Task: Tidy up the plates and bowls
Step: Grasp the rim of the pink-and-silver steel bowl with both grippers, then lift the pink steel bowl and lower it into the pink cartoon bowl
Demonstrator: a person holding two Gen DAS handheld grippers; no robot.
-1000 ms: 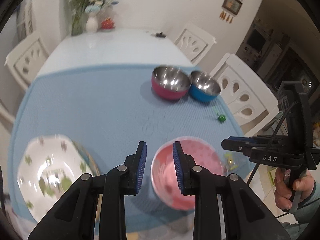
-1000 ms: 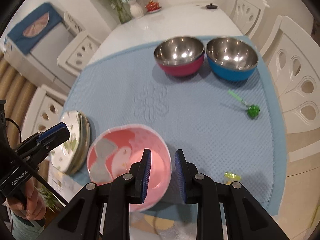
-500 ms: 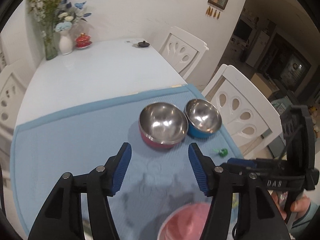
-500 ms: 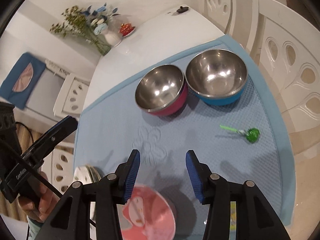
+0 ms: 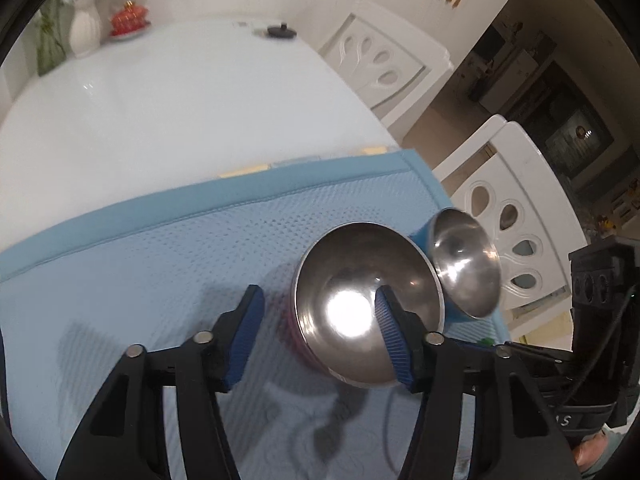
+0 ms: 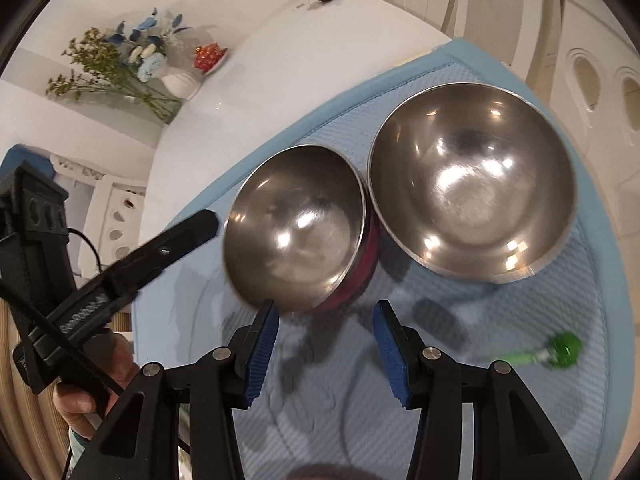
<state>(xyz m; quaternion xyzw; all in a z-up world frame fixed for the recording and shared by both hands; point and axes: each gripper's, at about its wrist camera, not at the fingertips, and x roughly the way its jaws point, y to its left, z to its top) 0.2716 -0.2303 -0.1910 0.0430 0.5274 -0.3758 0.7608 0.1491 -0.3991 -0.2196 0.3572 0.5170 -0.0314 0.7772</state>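
Note:
Two steel-lined bowls stand side by side on the blue mat (image 5: 160, 264): a red-sided bowl (image 5: 360, 300) (image 6: 296, 224) and a blue-sided bowl (image 5: 464, 264) (image 6: 472, 176) to its right. My left gripper (image 5: 316, 320) is open; its right finger reaches over the red bowl's inside and its left finger is outside the bowl's left wall. My right gripper (image 6: 324, 332) is open and empty, just short of the red bowl's near side. The left gripper's body also shows in the right wrist view (image 6: 132, 256).
A green lollipop (image 6: 560, 350) lies on the mat (image 6: 520, 420) at the right. A flower vase (image 6: 180, 84), a red ornament (image 6: 208, 56) and a small black lid (image 5: 280, 31) stand on the white table's (image 5: 160, 112) far end. White chairs (image 5: 512, 208) line the right side.
Both grippers have opened and moved forward from the pink bowl and plate stack to the two steel bowls. The left gripper now straddles the red bowl's rim.

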